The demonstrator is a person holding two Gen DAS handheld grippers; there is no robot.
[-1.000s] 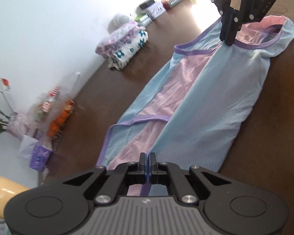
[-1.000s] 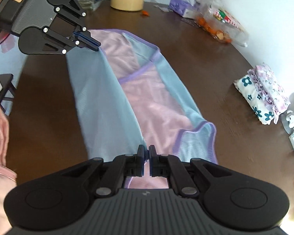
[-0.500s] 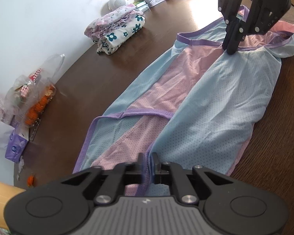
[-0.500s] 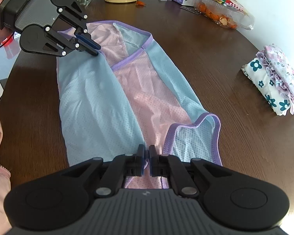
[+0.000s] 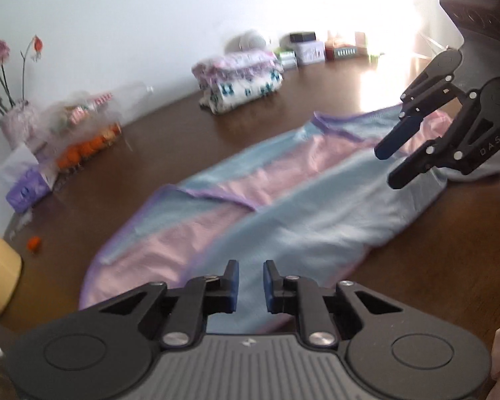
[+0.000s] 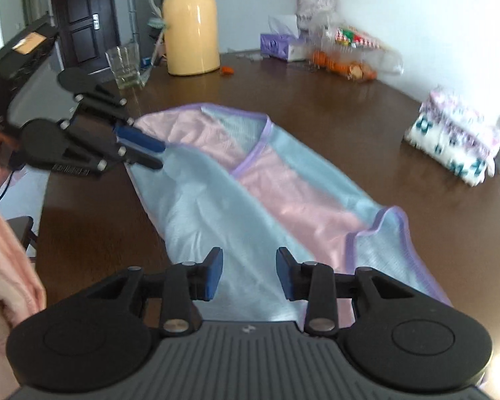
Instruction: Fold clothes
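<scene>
I am holding my left hand-held gripper (image 5: 250,281) and right hand-held gripper (image 6: 249,273) with jaws apart above the blue-and-pink mesh garment (image 6: 216,196), its near side folded over on the brown worktop (image 6: 316,113); the slippery flap risks sliding back.

Blue-and-pink garment (image 6: 250,183), purple trim

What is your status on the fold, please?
Left gripper open, right gripper open, both clear of cloth. Garment flat on table, one side folded. Nothing obstructing.
</scene>
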